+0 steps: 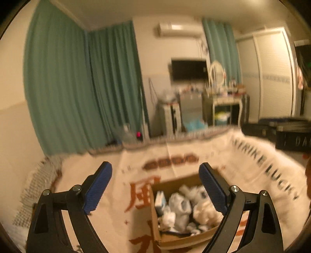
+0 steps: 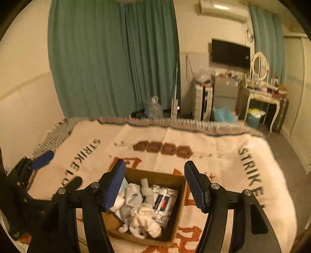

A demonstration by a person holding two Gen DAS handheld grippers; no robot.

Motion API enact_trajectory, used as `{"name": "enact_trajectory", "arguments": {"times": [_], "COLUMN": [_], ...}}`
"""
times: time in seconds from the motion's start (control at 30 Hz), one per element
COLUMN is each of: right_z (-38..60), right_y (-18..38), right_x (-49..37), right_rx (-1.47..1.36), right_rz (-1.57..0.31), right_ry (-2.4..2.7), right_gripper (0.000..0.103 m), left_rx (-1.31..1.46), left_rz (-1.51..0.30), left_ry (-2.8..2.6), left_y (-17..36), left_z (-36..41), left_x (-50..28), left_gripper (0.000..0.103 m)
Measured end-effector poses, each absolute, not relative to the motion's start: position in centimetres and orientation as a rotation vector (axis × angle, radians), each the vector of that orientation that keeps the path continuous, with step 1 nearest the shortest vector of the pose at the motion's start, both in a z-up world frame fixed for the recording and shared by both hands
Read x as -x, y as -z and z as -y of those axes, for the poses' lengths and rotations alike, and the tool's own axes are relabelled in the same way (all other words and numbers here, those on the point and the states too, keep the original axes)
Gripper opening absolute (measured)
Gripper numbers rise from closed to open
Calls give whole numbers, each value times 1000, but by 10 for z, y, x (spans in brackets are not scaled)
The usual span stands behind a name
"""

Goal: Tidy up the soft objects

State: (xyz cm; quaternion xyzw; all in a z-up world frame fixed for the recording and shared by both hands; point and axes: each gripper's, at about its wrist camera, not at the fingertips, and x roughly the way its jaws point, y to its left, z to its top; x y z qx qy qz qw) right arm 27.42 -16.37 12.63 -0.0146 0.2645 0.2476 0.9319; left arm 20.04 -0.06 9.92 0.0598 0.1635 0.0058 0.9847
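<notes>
Across the lower part of the left wrist view, the left gripper [image 1: 155,187] stands with its jaws spread wide, nothing between the blue pads [image 1: 96,191] and nothing touched by them. Below and between its fingers sits the cardboard box [image 1: 175,241], open at the top, resting on the blanket [image 1: 194,155]. Lower centre of the right wrist view shows the right gripper [image 2: 154,186] parted as well, its jaws apart with only air between them, raised above the same box [image 2: 155,176]. Neither tool holds anything.

Inside the box lie the soft objects [image 2: 144,220]: pale socks [image 2: 132,198] bunched toward the left side, a crumpled white cloth at the near edge, and a flat patterned packet [image 2: 165,202] toward the right. A small whitish upright piece stands near the back wall of the box; what it is cannot be told.

At the left edge of the right wrist view, the other tool's blue pad and black frame appear, blurred.

The blanket is cream, with black lettering along its sides, rust-orange characters in the middle and a grey fringe along the far edge. Beyond it hang teal curtains [image 2: 112,58] in the upper left of the frame. To the upper right are a wall-mounted dark screen [image 2: 230,53], an air conditioner [image 2: 223,9] above it, and a white dressing table with an oval mirror [image 2: 259,66].
</notes>
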Motion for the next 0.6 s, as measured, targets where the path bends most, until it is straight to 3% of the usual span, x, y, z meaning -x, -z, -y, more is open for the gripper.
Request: {"name": "enact_trajectory", "arguments": {"times": [0.1, 0.13, 0.23, 0.43, 0.6], "right_z": [178, 184, 196, 205, 219], "right_y": [-159, -171, -196, -224, -202], "right_x": [-233, -214, -170, -111, -83], "right_rx": [25, 18, -1, 56, 28], "right_rz": [-461, -422, -325, -200, -148], "right_ry": [-505, -501, -512, -507, -488], "right_gripper": [70, 79, 102, 103, 103], "left_rx": [-95, -90, -78, -40, 16], "left_rz": [-210, -183, -81, 22, -1], "left_ry": [-7, -7, -5, -4, -30], "left_y": [-139, -148, -169, -184, -161], "left_z": [1, 0, 2, -3, -7], "left_x": [-154, -144, -102, -53, -49], "left_gripper": [94, 99, 99, 100, 101]}}
